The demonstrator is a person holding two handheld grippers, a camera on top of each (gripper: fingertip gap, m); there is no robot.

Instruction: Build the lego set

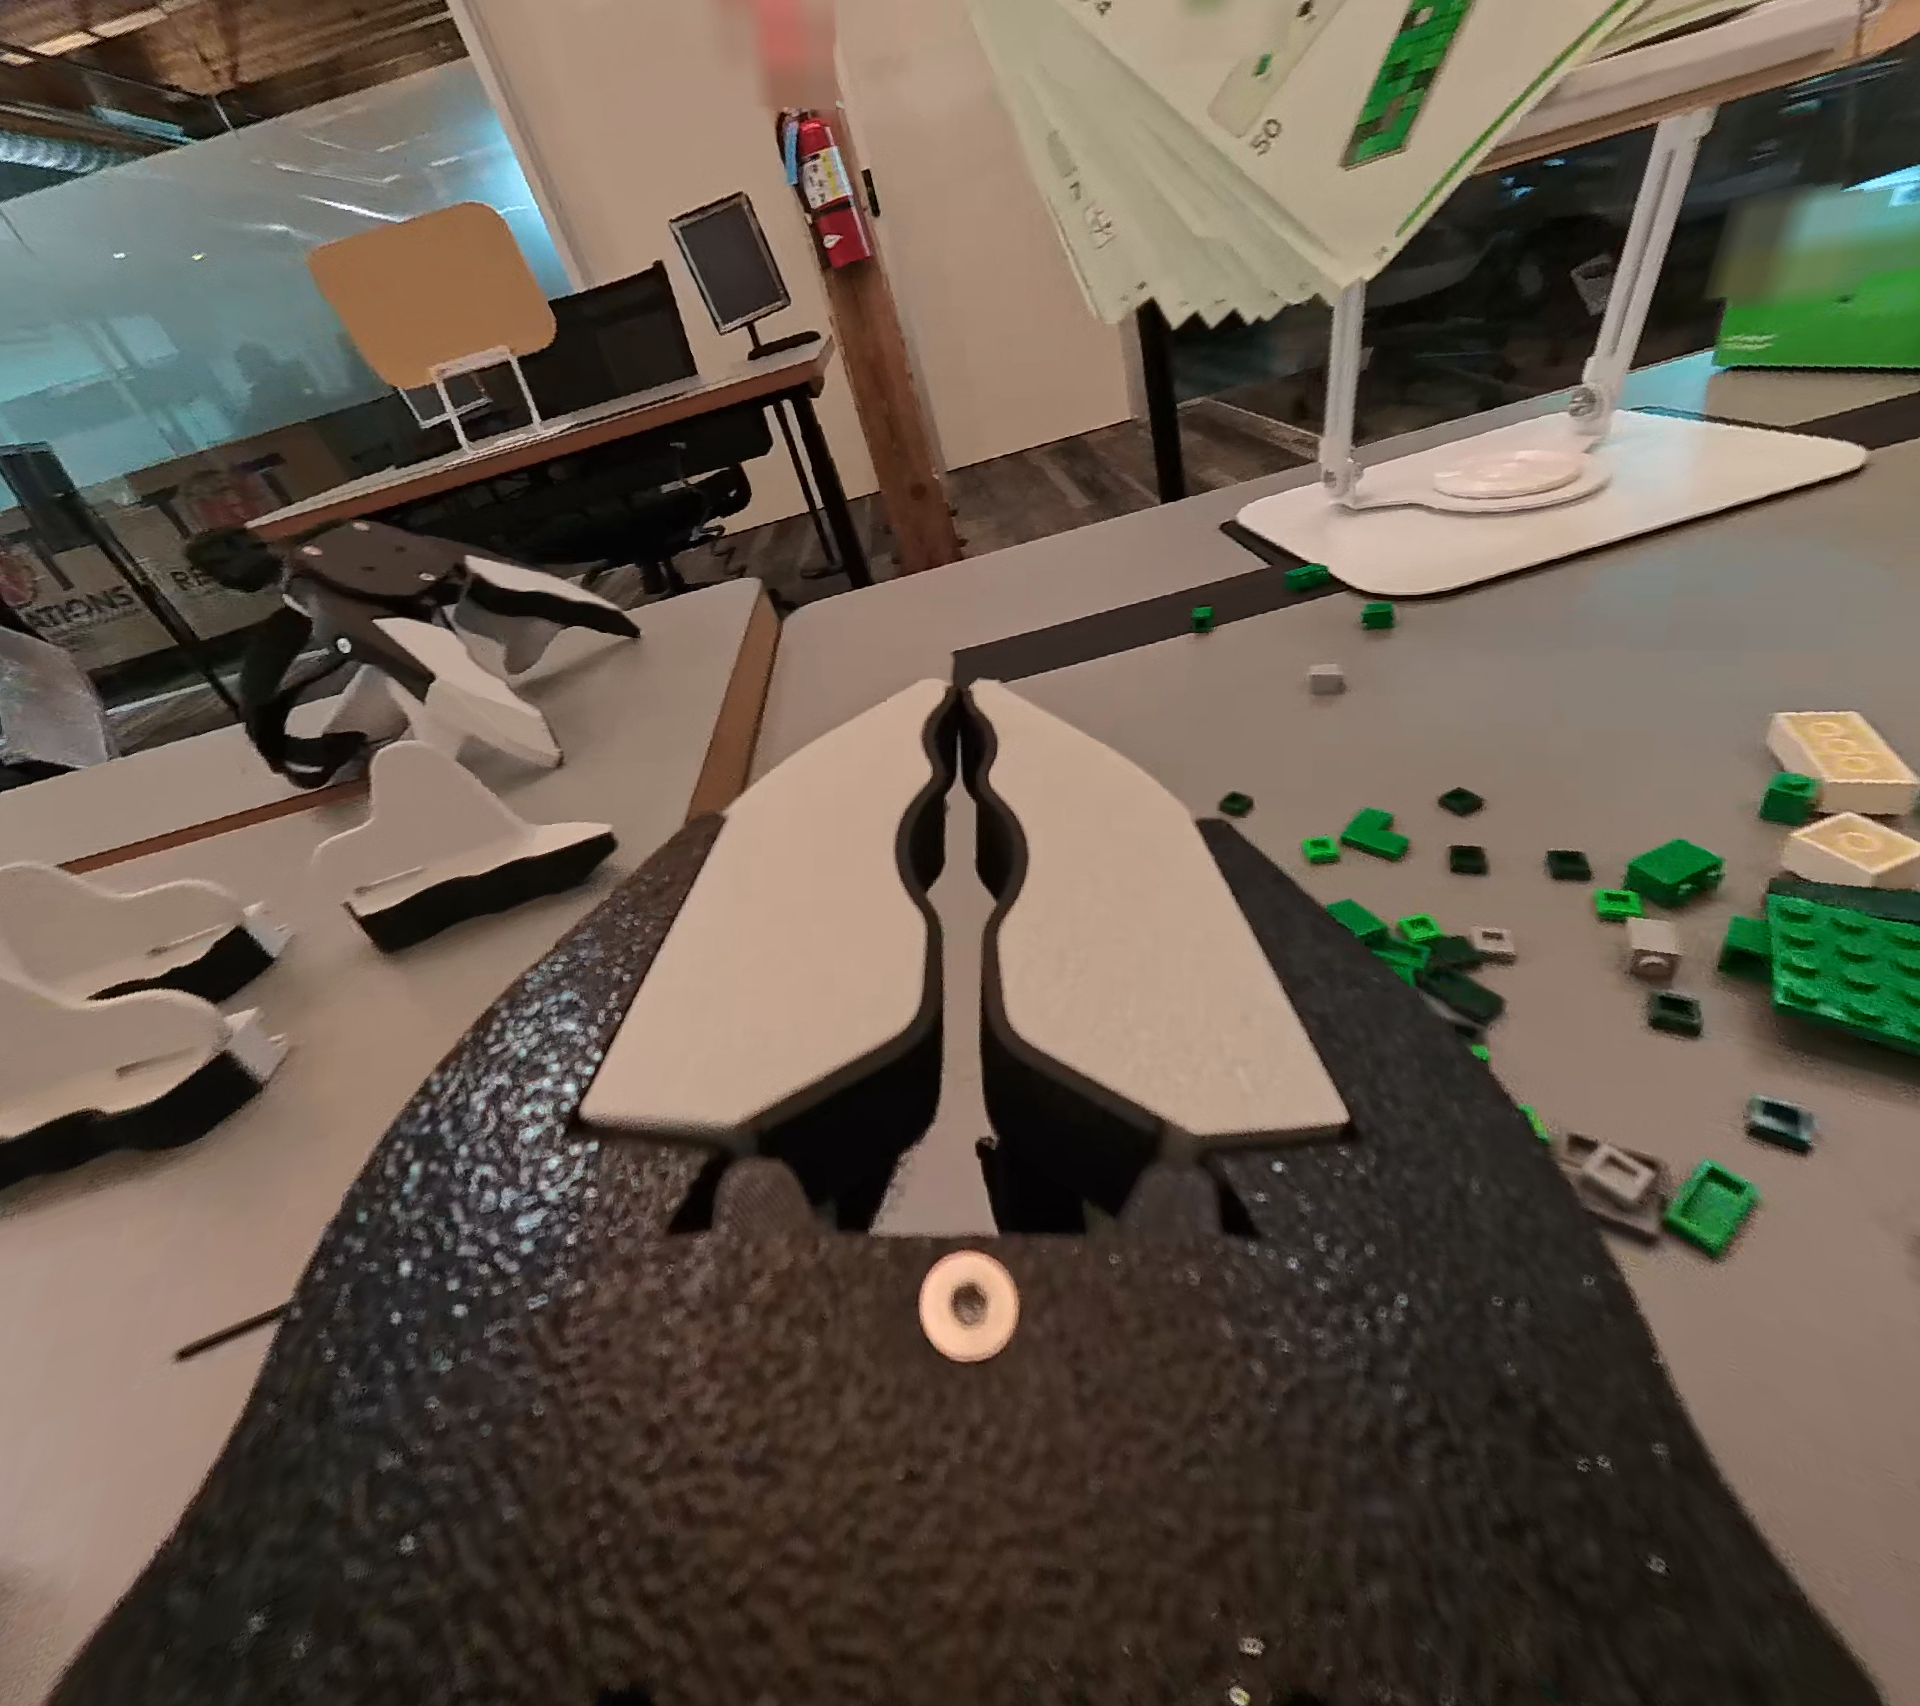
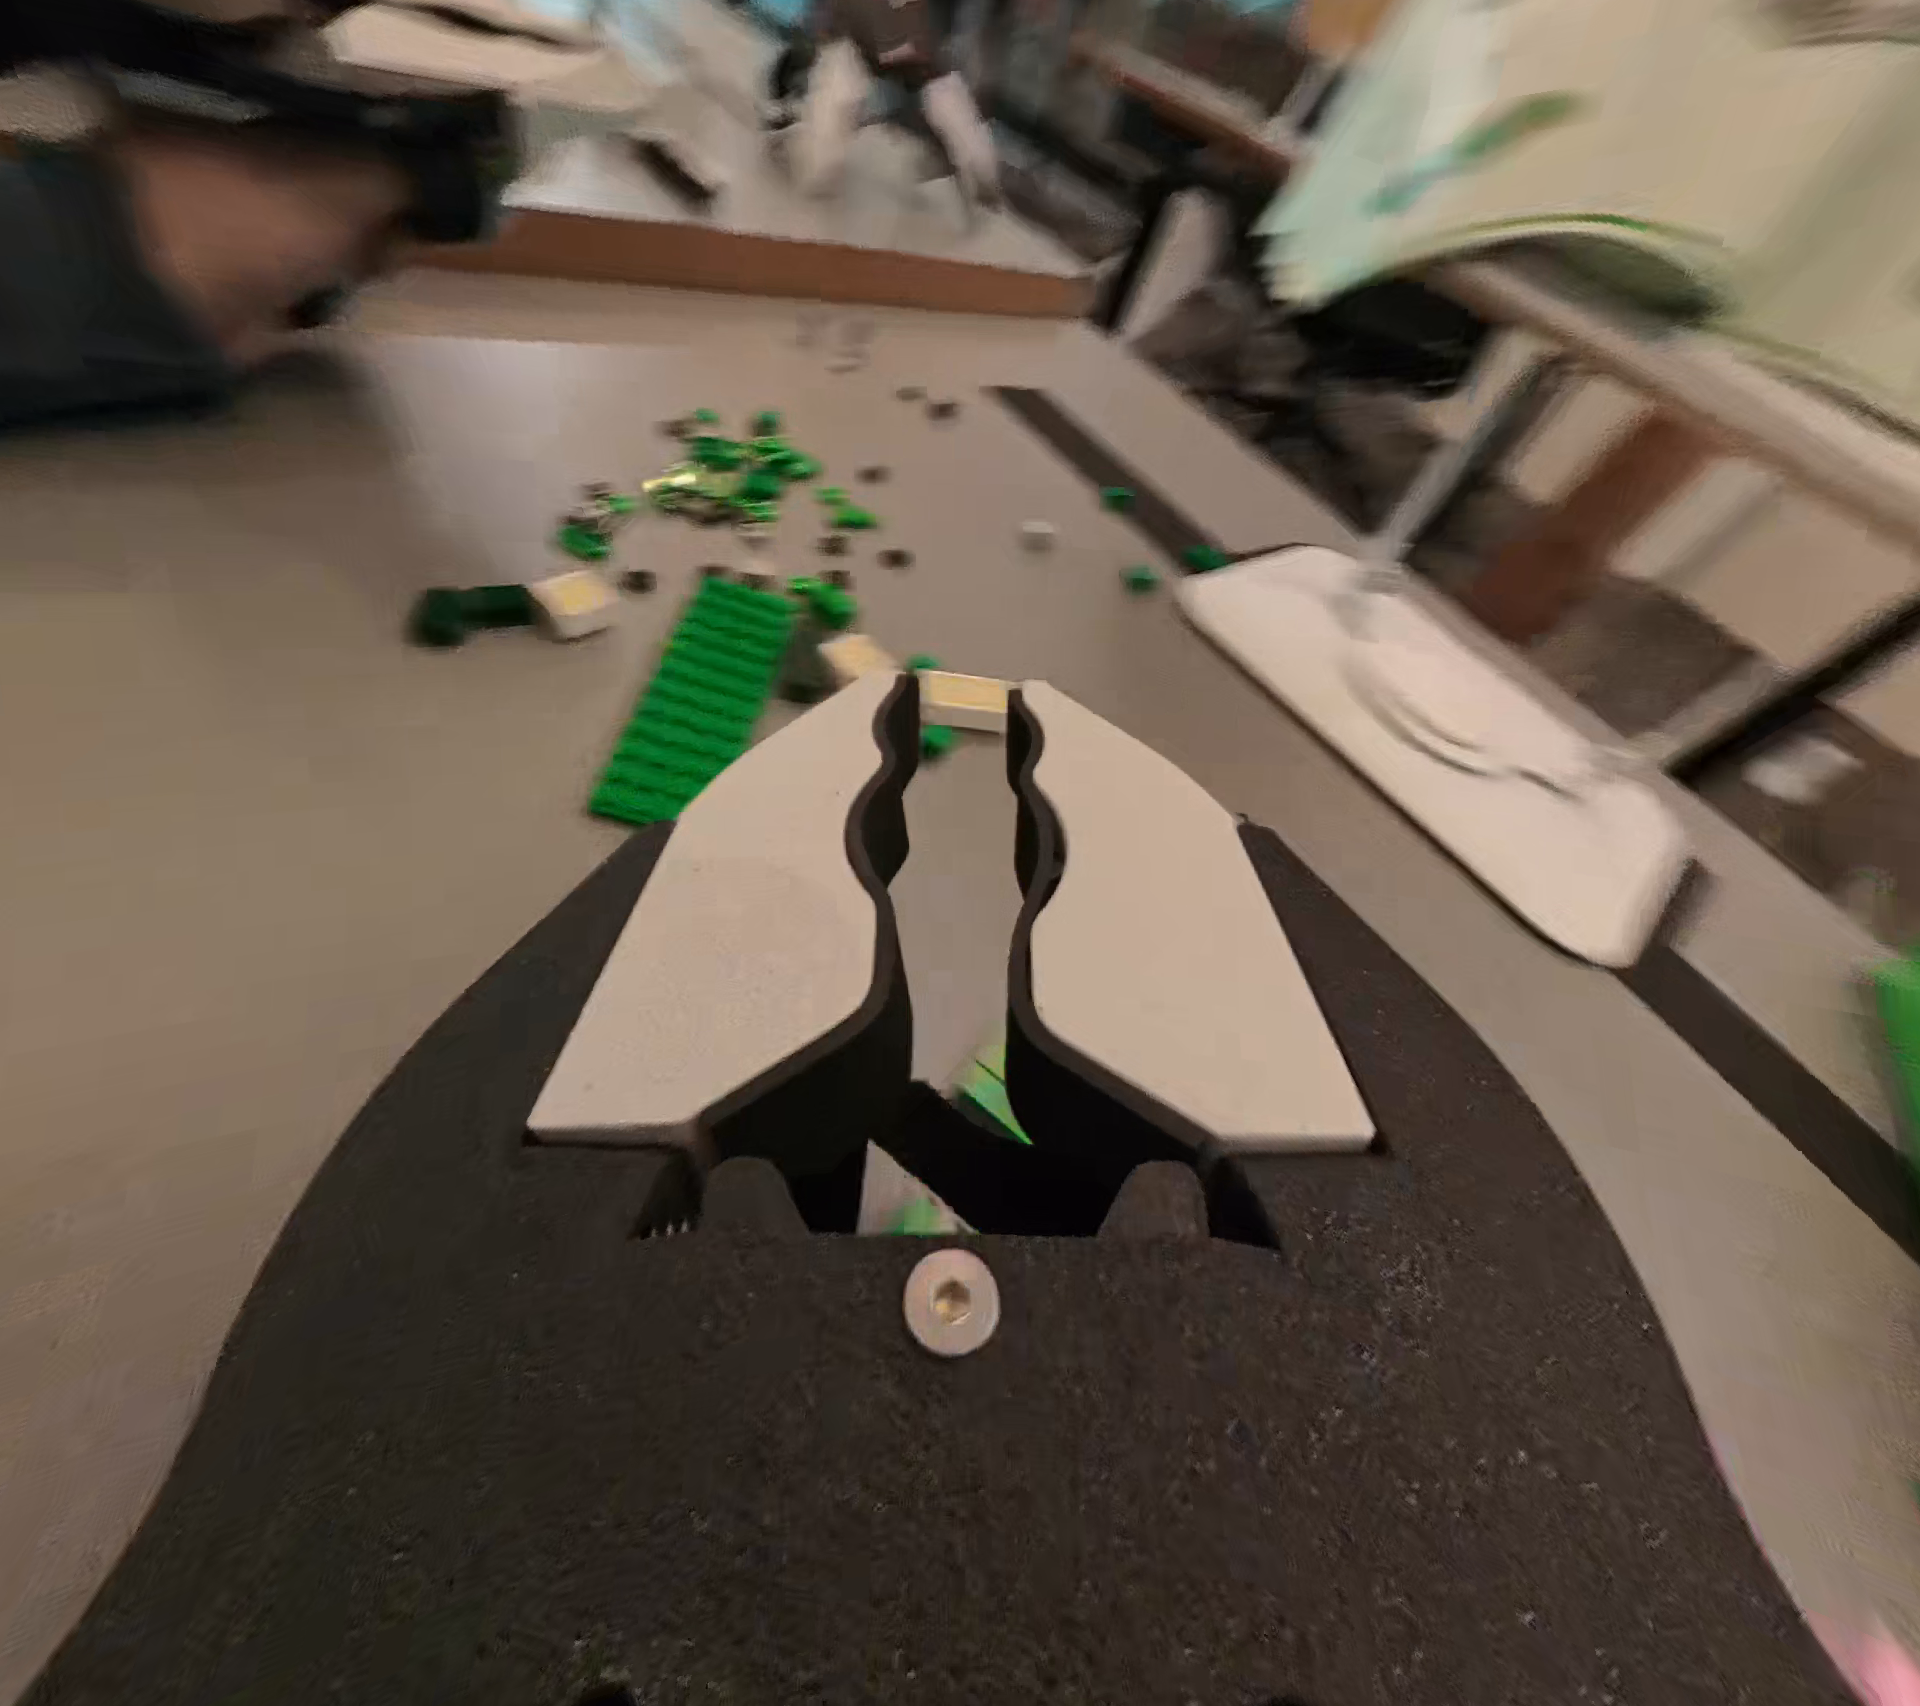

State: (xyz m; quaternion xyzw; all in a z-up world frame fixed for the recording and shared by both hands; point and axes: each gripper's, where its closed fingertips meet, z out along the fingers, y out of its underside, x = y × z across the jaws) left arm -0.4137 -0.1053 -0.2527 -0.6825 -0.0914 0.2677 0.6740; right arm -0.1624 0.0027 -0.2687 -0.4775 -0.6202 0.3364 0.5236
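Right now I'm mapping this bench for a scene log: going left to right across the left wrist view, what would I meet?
Spare white fingers → spare gripper → left gripper, fingertips together with nothing between them → grey brick → scattered green pieces → green studded plate.

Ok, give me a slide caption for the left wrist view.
Shut left gripper hovering over grey table, scattered green toy bricks to its right.

A booklet (image 1: 1351, 25) rests open on a white stand (image 1: 1558, 503) at the far edge of the grey table (image 1: 1091, 607). Beyond it a red fire extinguisher (image 1: 826, 186) hangs on a wooden post (image 1: 894, 409), near a desk (image 1: 582, 451) with a small monitor (image 1: 727, 269).
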